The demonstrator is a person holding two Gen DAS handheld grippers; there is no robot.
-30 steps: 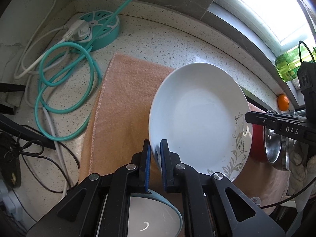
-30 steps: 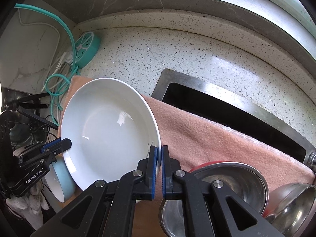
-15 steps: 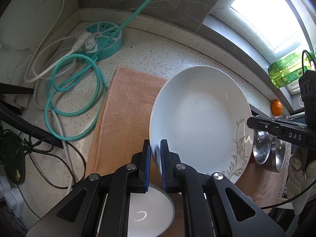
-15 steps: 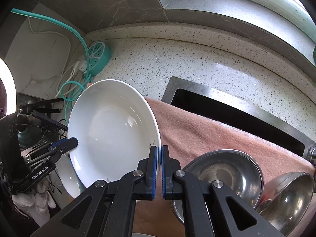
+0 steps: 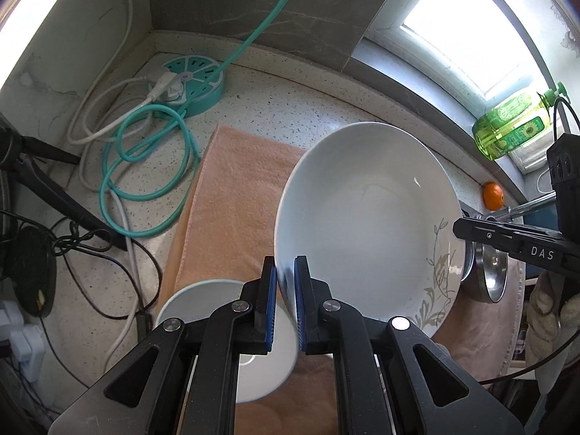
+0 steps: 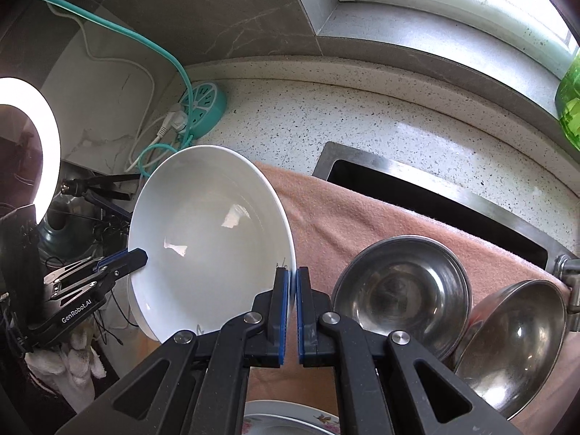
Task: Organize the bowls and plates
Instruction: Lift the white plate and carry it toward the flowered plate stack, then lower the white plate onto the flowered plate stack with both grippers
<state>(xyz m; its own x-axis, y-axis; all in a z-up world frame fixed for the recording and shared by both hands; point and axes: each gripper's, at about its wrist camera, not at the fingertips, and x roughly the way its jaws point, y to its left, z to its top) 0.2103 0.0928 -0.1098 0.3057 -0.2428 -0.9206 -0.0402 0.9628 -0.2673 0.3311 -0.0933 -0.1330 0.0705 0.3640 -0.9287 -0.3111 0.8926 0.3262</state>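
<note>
Both claws grip one white plate by opposite edges: the left claw [image 5: 285, 282] has its blue pads clamped on the plate [image 5: 366, 224] at its near left rim, and the right claw [image 6: 293, 290] pinches the same plate [image 6: 210, 239] at its right rim, with its fingers nearly together on the thin edge. Held between them, the plate is tilted and clear of the surface, its hollow face turned to both cameras; a grey leaf pattern runs along its lower right rim in the left view. Below it lies a pink towel [image 5: 235, 210] spread over the speckled surface [image 5: 290, 108]. A pale blue bowl [image 5: 217, 326] sits upright on the towel's near left corner, just below the left claw. In the right view two steel bowls rest on the towel to the plate's right: one [image 6: 398, 290] close to the right claw and another [image 6: 514, 348] tipped on its edge beside it. A flowered plate [image 6: 286, 418] shows at the bottom edge, partly hidden by the claw. Behind the towel, the sink [image 6: 435, 195] opens into the surface. A teal power strip [image 5: 188, 87] with a coiled teal cord [image 5: 145, 181] lies in the far left corner, well apart from the dishes. A green bottle [image 5: 514, 127] lies on the window sill, and an orange [image 5: 493, 195] sits below it.
</note>
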